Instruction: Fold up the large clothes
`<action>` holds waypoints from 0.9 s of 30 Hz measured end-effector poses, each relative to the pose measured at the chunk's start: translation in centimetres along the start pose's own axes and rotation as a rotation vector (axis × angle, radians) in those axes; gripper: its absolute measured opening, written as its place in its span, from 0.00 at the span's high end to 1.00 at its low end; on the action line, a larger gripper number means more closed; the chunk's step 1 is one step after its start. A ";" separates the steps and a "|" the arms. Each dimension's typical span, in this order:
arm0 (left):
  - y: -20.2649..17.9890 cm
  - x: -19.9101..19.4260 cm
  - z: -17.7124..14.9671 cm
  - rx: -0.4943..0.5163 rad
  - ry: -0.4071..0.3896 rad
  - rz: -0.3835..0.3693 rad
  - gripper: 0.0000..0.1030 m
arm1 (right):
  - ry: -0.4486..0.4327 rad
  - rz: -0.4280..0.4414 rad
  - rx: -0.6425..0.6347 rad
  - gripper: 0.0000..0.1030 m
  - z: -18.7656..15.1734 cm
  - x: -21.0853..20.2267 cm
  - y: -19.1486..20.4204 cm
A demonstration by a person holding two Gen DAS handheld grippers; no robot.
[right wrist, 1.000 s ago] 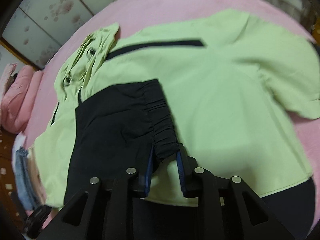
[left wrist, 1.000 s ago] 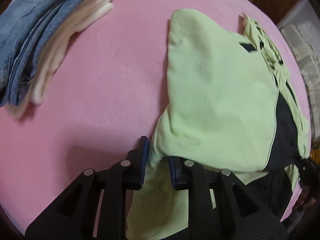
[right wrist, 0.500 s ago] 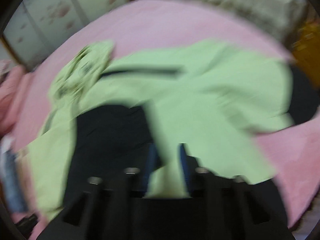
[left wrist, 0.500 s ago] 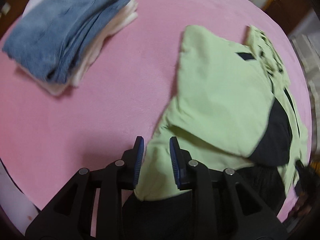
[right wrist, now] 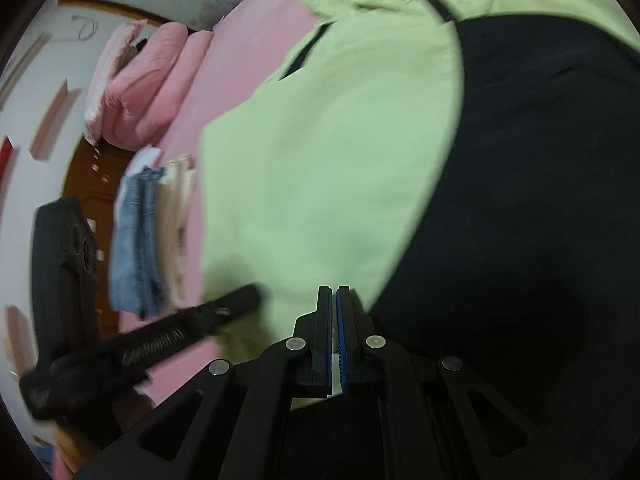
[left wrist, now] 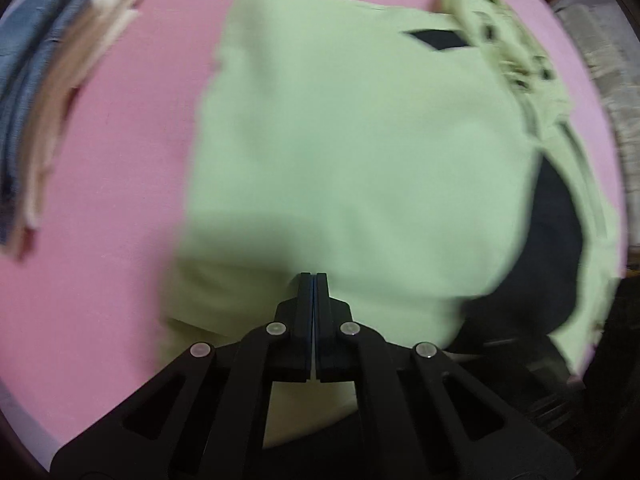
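Now the light-green garment with its black panels lies spread over the pink bed cover, filling the middle and the 3 o'clock side of the left wrist view; its bunched collar sits at about 1 o'clock, and a black panel shows at 4 o'clock. A second ago a green fold ran between the left gripper's parted fingers; its jaws have just been closing and now stand together with nothing between them, above the green cloth at 6 o'clock. The right gripper a second ago had the gathered black cuff between its open fingers; its jaws too have just been closing and are now pressed together, empty, over the line where green meets black. In the right wrist view the left gripper now appears at 8 o'clock. The stack of folded denim and cream clothes lies at 9 o'clock in the left wrist view, apart from the garment, and pink pillows sit at 10 o'clock in the right wrist view.
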State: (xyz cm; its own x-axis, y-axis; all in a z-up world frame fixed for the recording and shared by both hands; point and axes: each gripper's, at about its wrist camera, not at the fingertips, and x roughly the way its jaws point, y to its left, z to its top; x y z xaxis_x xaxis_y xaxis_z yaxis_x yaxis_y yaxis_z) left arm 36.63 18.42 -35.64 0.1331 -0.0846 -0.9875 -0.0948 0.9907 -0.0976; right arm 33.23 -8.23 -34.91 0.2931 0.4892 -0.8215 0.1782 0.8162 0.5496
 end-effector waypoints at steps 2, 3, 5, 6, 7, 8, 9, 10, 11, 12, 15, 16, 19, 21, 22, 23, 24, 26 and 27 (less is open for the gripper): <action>2.4 0.0 0.4 -0.031 -0.026 0.019 1.00 | -0.055 -0.085 0.009 1.00 0.6 -2.1 -3.4; 3.4 0.0 0.5 -0.047 -0.032 0.017 1.00 | -0.099 -0.151 0.030 1.00 0.7 -3.7 -5.4; 5.2 0.1 0.8 -0.061 -0.051 0.046 1.00 | -0.212 -0.348 0.149 1.00 1.0 -8.6 -11.4; 5.9 0.3 1.0 -0.070 -0.047 -0.006 1.00 | -0.251 -0.397 0.194 1.00 0.9 -10.6 -13.7; 6.3 0.3 1.1 -0.090 -0.055 -0.025 1.00 | -0.272 -0.350 0.238 1.00 0.9 -12.3 -15.4; 6.4 0.2 1.2 -0.107 -0.065 -0.031 1.00 | -0.291 -0.352 0.273 1.00 0.9 -13.4 -16.2; 6.1 0.1 1.4 -0.101 -0.073 -0.018 1.00 | -0.323 -0.429 0.292 1.00 0.9 -14.7 -16.4; 5.8 -0.5 1.3 -0.087 -0.089 0.007 1.00 | -0.336 -0.464 0.285 1.00 0.9 -15.1 -16.2; 5.1 -1.3 1.2 -0.071 -0.129 0.047 1.00 | -0.355 -0.461 0.258 1.00 1.1 -15.6 -15.7; 4.0 -2.7 1.1 -0.048 -0.194 0.076 1.00 | -0.379 -0.431 0.226 1.00 1.2 -16.0 -14.7; 1.2 -5.2 1.3 0.010 -0.264 -0.058 1.00 | -0.391 -0.278 0.148 1.00 1.5 -14.7 -10.9; 0.4 -5.2 1.6 0.029 -0.246 -0.116 1.00 | -0.335 -0.153 0.121 1.00 1.8 -12.7 -8.9; -2.6 -3.3 2.7 0.050 -0.165 -0.189 1.00 | -0.170 0.039 0.082 1.00 1.8 -6.8 -4.7; -3.2 -1.6 3.9 0.039 -0.148 -0.199 1.00 | -0.060 0.079 0.032 1.00 1.6 -2.3 -2.0; -3.3 -0.5 4.8 0.034 -0.139 -0.187 1.00 | -0.028 0.086 0.004 1.00 1.6 -0.6 -1.3; -2.7 0.2 4.9 0.029 -0.136 -0.181 1.00 | -0.011 0.081 -0.012 1.00 1.7 0.5 -0.8; -2.2 1.0 5.9 0.010 -0.142 -0.188 1.00 | 0.003 0.065 -0.020 1.00 2.1 1.5 -0.6; -1.1 1.7 7.0 -0.013 -0.165 -0.190 1.00 | 0.006 0.059 0.001 1.00 3.2 1.8 -2.0; -0.3 1.8 7.8 -0.018 -0.174 -0.189 1.00 | -0.010 0.071 0.030 1.00 4.1 1.2 -3.4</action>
State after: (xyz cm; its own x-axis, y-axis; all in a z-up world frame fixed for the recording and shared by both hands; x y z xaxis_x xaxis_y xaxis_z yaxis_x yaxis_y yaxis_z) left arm 44.55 18.80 -36.46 0.3181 -0.2464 -0.9155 -0.0697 0.9569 -0.2818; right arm 36.78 -11.66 -37.12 0.3151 0.5426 -0.7787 0.1847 0.7697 0.6111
